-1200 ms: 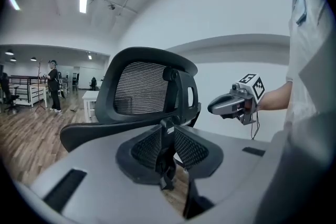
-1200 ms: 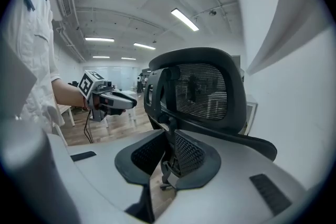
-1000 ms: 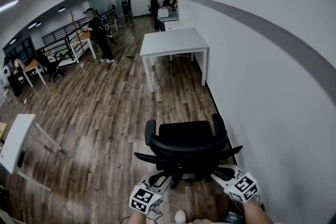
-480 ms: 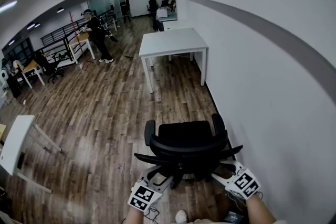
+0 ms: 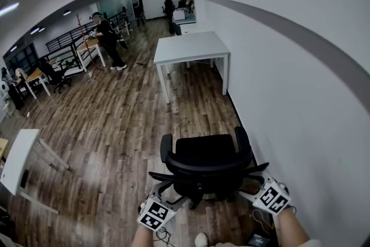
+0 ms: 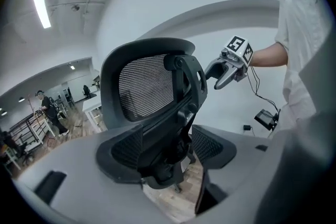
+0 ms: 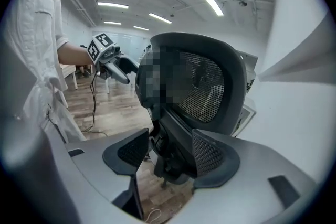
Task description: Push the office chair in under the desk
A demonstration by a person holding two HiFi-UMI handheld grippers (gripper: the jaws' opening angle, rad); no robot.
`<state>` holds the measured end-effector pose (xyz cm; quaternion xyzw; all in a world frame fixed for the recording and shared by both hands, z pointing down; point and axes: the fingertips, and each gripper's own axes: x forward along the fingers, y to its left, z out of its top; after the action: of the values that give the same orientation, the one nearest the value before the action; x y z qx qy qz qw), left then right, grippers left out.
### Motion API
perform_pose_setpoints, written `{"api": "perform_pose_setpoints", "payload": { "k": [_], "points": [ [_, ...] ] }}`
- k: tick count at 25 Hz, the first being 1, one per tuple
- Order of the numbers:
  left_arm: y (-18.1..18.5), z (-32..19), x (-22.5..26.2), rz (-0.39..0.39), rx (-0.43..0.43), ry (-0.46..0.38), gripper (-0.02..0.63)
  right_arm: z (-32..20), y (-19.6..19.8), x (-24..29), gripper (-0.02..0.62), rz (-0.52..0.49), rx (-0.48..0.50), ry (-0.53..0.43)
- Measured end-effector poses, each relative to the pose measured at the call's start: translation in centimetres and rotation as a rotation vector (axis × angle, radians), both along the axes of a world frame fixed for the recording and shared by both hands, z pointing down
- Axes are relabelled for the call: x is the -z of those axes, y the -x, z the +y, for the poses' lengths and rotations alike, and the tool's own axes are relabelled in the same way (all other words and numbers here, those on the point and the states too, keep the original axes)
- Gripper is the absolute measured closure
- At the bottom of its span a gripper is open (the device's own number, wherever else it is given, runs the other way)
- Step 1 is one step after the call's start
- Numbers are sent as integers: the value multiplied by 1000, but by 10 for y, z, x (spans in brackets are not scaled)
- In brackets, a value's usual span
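Head view: chair (image 5: 205, 162) on wood floor (image 5: 115, 124), close along the wall (image 5: 300, 124), well short of the desk (image 5: 191, 46). Open lane ahead; wall tight on the right. Behind its backrest: left gripper (image 5: 170, 189), right gripper (image 5: 250, 187).

Left gripper view: jaws just opening, now wide. The backrest spine is between the pads, not pressed.

Right gripper view: same. Wide, just opening, spine between, no grip.

Handling, judged: heavy-ish, likely rolls and swivels. Push the stiff frame evenly from both sides, not the soft mesh.
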<state>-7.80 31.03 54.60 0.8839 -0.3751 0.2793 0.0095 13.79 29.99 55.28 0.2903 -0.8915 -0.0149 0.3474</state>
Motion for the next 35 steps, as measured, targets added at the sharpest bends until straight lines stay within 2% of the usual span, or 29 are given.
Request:
{"api": "perform_pose_setpoints", "payload": {
  "k": [6, 9, 15, 23, 26, 31, 35],
  "points": [
    [12, -8, -11, -206, -81, 25, 287, -19, -19, -5, 330, 214, 89, -36],
    [21, -12, -14, -329, -126, 60, 278, -28, -25, -4, 328, 276, 113, -29],
    [34, -24, -19, -462, -168, 149, 271, -41, -37, -8, 328, 370, 147, 14],
    [53, -39, -51, -659, -222, 272, 256, -55, -47, -29, 328, 512, 198, 94],
    [56, -43, -58, -694, -238, 289, 256, -57, -42, -33, 328, 562, 225, 102],
    [56, -46, -61, -684, -255, 303, 257, -61, -43, -49, 328, 619, 240, 144],
    [66, -48, -63, -731, -224, 332, 256, -61, -45, -53, 328, 650, 256, 159]
  ]
}}
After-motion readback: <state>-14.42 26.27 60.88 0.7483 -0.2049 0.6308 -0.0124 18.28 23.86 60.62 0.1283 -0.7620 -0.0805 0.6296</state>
